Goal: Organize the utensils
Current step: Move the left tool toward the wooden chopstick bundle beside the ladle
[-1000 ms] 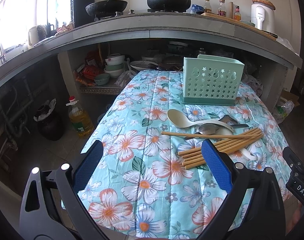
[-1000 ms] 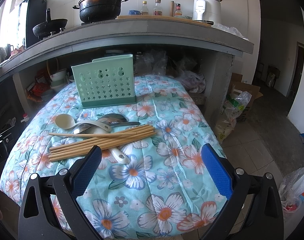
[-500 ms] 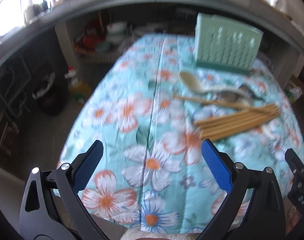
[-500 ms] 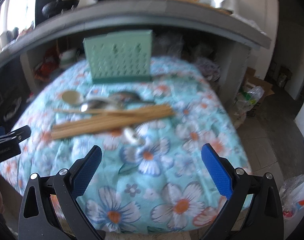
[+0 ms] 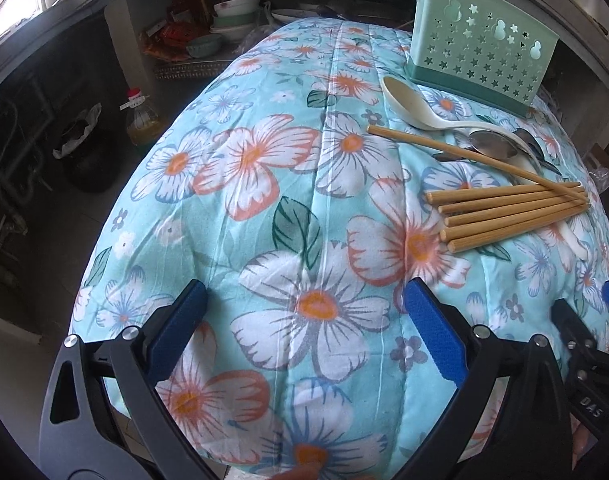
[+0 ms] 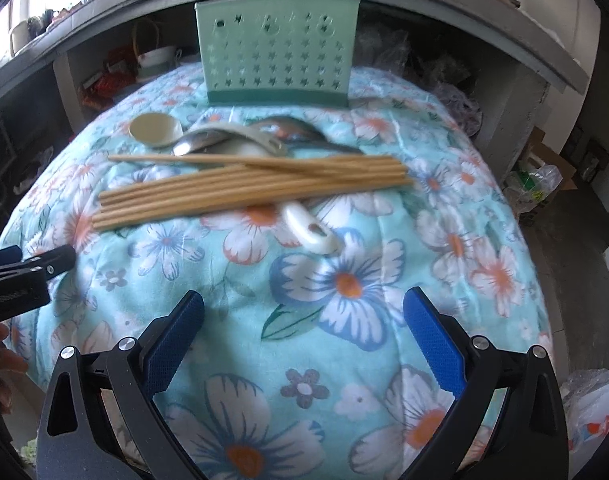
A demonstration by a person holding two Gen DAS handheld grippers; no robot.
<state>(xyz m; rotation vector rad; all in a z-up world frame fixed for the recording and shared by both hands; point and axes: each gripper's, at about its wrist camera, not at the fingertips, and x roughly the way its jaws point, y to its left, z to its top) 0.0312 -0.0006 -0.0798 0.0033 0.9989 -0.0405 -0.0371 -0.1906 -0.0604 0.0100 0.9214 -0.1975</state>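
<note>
both grippers hover over the near edge of the table, nothing between the fingers. left gripper [image 5: 304, 324] has its jaws wide apart and holds nothing; the chopsticks [image 5: 504, 216] lie ahead and to its right, well apart from its pads. right gripper [image 6: 304, 324] is also spread wide and holds nothing; the chopsticks [image 6: 244, 188] lie ahead, slightly left, clear of the fingertips. its view is motion-blurred.

chopsticks: bundle of round, tan wooden sticks lying roughly parallel, with one loose stick crossing diagonally over the spoons. cream ladle [image 5: 416, 108]: smooth plastic, bowl up, just in front of the holder. metal spoons [image 5: 494, 146] lie beside its handle, partly under the crossing stick. a white spoon handle [image 6: 310, 230] pokes out from under the bundle toward the right gripper.

holder [image 5: 480, 36]: mint-green plastic box, upright at the far end of the table, wall perforated with star and gourd cutouts, darker green base.

cloth [image 5: 264, 200]: quilted turquoise fabric with a large floral print covering the table.

the left gripper's tip shows at the left edge of the right view, the right's at the right edge of the left view.
</note>
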